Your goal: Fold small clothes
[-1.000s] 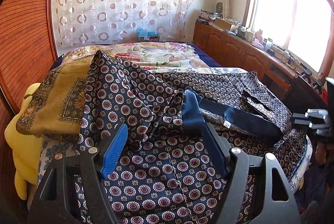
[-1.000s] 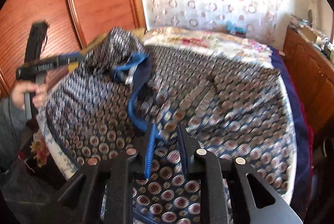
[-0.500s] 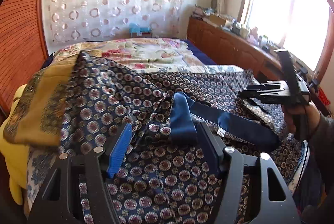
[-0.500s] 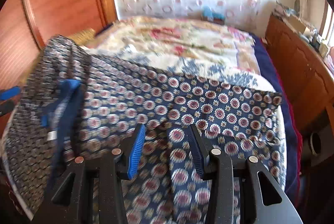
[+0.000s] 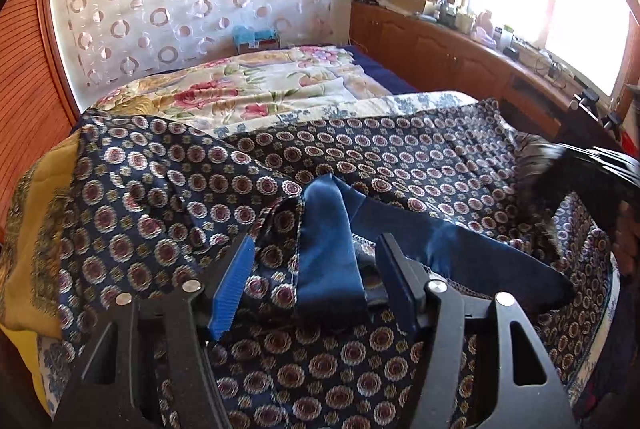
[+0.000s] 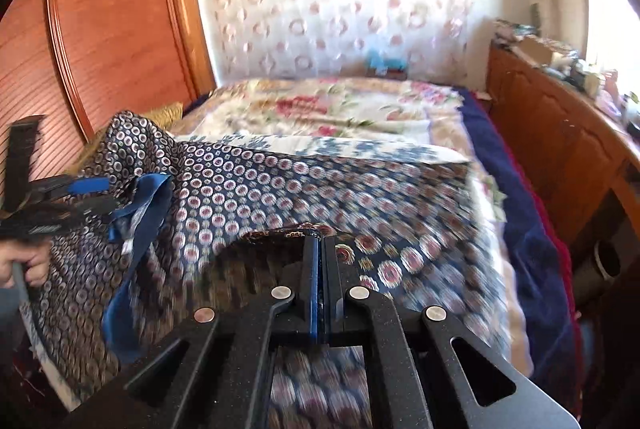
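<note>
Half a second ago spread over flat cloth, the right hand-held gripper [image 6: 320, 249] now pinches a raised fold of the patterned garment [image 5: 400, 157] spread across the bed's [image 5: 260, 89] near edge, starting a fold, while the left hand-held gripper [image 5: 312, 269], still unclamped, closes around its blue collar [image 5: 324, 229], a mustard cloth [image 5: 36, 229] crowding the left edge.

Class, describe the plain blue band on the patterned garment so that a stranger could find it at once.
Start at the bed with its floral quilt; across its near end lies a navy medallion-print garment. Near the garment's middle, a folded band stands out: plain, shiny blue, with no medallions at all.
</note>
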Demonstrator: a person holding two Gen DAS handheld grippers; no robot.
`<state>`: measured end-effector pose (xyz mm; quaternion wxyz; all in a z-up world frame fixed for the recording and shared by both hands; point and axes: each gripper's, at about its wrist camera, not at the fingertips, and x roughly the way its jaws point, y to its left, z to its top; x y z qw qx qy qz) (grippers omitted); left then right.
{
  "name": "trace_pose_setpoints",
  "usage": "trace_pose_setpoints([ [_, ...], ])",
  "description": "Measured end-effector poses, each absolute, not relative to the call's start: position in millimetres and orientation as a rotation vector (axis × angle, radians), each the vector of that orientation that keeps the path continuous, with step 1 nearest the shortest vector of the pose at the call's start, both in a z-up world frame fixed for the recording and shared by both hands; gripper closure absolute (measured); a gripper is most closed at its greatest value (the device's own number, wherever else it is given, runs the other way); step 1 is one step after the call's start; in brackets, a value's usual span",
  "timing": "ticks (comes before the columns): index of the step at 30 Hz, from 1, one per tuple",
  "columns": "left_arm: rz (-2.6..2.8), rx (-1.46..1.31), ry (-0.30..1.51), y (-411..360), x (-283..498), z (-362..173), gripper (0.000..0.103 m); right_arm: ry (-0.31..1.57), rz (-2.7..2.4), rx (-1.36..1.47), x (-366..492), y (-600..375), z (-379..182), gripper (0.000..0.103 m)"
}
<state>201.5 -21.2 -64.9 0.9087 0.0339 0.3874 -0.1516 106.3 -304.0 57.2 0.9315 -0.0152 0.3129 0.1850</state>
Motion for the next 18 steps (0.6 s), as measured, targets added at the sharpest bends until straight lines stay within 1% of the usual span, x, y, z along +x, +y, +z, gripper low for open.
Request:
trace_pose_setpoints([
  [2, -0.326, 0.062, 0.820, -24, 209, -70, 0.051, 0.648, 0.377, 0.000, 86, -318, 50, 0.102],
  [4, -0.342, 0.052, 0.834, -24, 213, -74, 0.055, 0.659, 0.371, 0.019, 66, -329, 43, 0.102],
  [9, -0.304, 0.070, 0.859, -27, 226, -80, 0.055, 0.682, 0.346, 0.061, 39, -348, 39, 0.102],
  [13, -0.265, 0.088, 0.876, -26, 236, -85, 0.055, 0.685, 0.334, 0.015, 26, -348, 51, 0.097],
  [15, -0.261, 0.082, 0.885, -24, 239, -88, 0.055, 0.678, 0.347, 0.006, 22, -346, 57, 0.087],
  [16, -0.271, 0.081, 0.890, -24, 240, -90, 0.055, 0.671, 0.347, 0.003, 20, -346, 61, 0.076],
  [17, -0.275, 0.082, 0.895, -24, 240, -92, 0.061, 0.660, 0.349, 0.006, 16, -348, 65, 0.068],
  [18, -0.278, 0.080, 0.896, -24, 241, -93, 0.071, 0.650, 0.349, 0.008, 11, -349, 67, 0.068],
])
